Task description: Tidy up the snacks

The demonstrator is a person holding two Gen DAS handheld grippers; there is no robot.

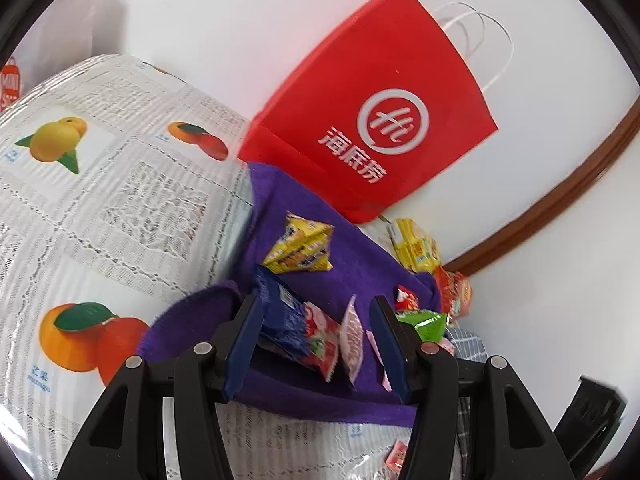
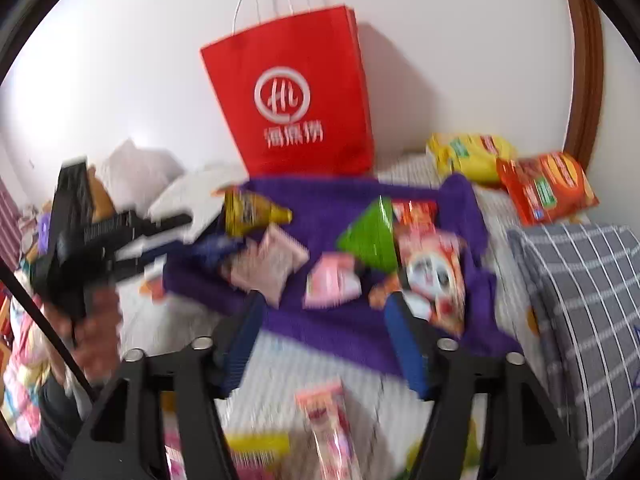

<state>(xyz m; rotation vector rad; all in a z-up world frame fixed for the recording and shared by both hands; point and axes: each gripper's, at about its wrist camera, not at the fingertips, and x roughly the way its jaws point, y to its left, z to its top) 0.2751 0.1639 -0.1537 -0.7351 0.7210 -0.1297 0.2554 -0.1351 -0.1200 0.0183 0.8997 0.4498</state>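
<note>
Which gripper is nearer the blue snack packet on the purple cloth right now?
Left. The left gripper is open around the blue snack packet, its left finger beside it. The right gripper hovers open at the purple cloth's near edge, off to the packet's right.

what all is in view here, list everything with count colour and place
paper bag: 1, red with white logo and white handles, upright against the wall behind the cloth
cloth: 1, purple, spread on the bed, snacks lying on it
small snack packets: several, yellow, blue, red, pink and green, scattered on the cloth; exact count unclear
large snack bags: 2, yellow and red-orange, on the bed right of the red bag
loose packets: a few, pink and yellow, on the bed in front of the cloth, blurred
bed cover: 1, white lace with fruit pictures
pillow: 1, grey with white checks, far right
left gripper: open, over the cloth
right gripper: open, at the cloth's near edge
</note>
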